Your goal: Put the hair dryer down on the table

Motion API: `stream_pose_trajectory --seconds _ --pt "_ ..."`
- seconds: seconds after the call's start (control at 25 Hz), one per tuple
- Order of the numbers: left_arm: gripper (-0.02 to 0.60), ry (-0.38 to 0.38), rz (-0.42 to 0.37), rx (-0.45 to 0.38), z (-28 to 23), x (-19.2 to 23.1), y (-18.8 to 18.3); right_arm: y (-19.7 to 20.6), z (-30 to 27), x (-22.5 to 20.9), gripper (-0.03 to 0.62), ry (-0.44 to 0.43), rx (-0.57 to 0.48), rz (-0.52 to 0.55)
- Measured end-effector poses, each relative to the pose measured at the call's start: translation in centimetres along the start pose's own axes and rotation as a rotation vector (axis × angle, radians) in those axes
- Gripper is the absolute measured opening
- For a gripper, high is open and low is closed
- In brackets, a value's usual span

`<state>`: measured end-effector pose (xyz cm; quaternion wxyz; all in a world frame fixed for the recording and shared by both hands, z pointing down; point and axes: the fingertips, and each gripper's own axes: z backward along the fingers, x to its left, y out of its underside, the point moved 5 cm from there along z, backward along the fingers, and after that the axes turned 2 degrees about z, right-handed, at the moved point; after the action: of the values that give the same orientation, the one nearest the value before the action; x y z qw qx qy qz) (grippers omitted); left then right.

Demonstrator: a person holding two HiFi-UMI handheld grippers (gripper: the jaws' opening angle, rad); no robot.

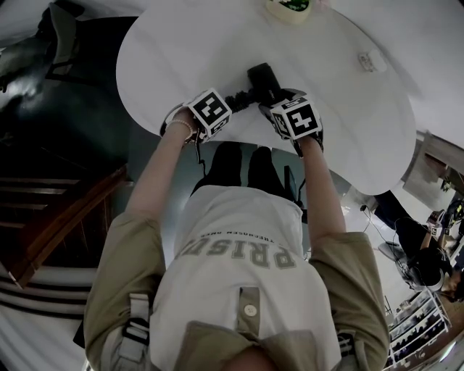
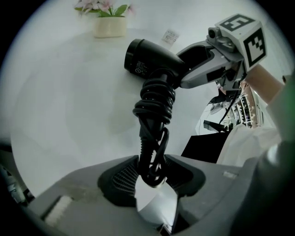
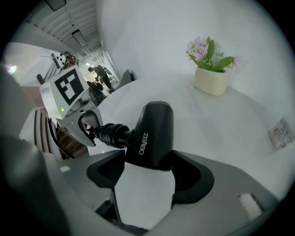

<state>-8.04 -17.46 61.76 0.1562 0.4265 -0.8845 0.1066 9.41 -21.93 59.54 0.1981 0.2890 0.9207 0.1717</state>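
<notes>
Head view shows one black hair dryer point(image 1: 262, 78) at the 6 o'clock edge of the one round white table point(image 1: 181, 58); whether it rests on the top cannot be told. The right gripper point(image 3: 147, 168) has its two jaws pressed on the dryer's barrel. Its handle, wrapped in one coiled cord point(image 2: 156, 99), runs to 9 o'clock of the barrel, where the left gripper point(image 2: 152, 173) holds its two jaws spread with the cord's loop between them, unpinched. One potted plant point(image 1: 290, 9) stands at 12 o'clock of the dryer, and one small packet point(image 1: 371, 61) lies at 2 o'clock.
</notes>
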Motion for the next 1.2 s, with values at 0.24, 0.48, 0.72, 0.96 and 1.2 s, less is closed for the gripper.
stream_pose_trajectory --seconds 0.24,0.48,0.72,0.96,1.2 --pt "0.186 -0.056 0.019 -0.018 -0.2 0.6 0.3 0.1 0.2 -0.2 0.324 0.049 0.015 -0.027" --pt "0.186 -0.091 0.036 0.010 -0.7 1.5 1.3 -0.2 0.1 0.4 0.324 0.103 0.029 -0.038" --pt "0.186 -0.091 0.061 -0.003 -1.0 1.9 1.8 -0.3 0.1 0.4 0.324 0.135 0.034 -0.065" --pt "0.186 -0.087 0.075 -0.027 -1.4 1.9 2.2 -0.2 0.1 0.4 0.327 0.132 0.041 -0.064" --pt "0.186 -0.102 0.049 -0.052 -0.1 2.0 1.6 -0.2 0.2 0.4 0.336 0.116 0.023 -0.047"
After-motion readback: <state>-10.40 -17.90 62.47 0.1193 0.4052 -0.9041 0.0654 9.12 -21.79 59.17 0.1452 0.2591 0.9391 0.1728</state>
